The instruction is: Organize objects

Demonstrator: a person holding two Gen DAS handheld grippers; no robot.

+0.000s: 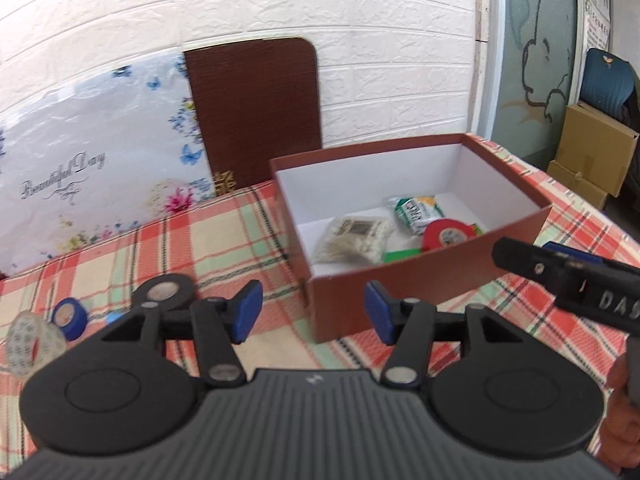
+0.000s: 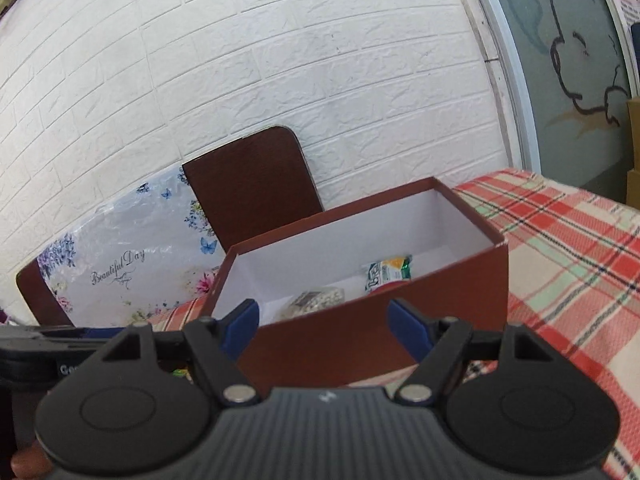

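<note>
Currently my biggest item is the table, covered by a plaid cloth [image 1: 240, 240] in red, green and cream. On it sits the brown box [image 1: 420, 284], lid off, white inside, near the far right corner of the table.

Behind the table, a dark wood board [image 1: 256, 116] and a floral plastic sheet [image 1: 92, 168] lean on the white brick wall [image 1: 360, 60]. Cardboard cartons [image 1: 592, 152] are stacked off to the right, past the table edge.

Box contents, as far as I can see: a bag of white pieces [image 1: 356, 238] at the left, a green-and-white packet [image 1: 418, 210] behind it, a red tape roll [image 1: 446, 234] by the front wall, something flat and green under it.

Left on the cloth, outside the box: a black roll [image 1: 166, 290], a blue tape roll [image 1: 70, 316] just beside it, and a patterned white roll [image 1: 30, 342] at the frame edge, partly hidden.

Left gripper [image 1: 314, 312]: jaws spread wide, nothing between the blue pads, hovering in front of the box's near-left corner.

Right gripper [image 2: 324, 328]: also wide open, holding nothing, facing the box's front wall. It enters the left wrist view from the right.
</note>
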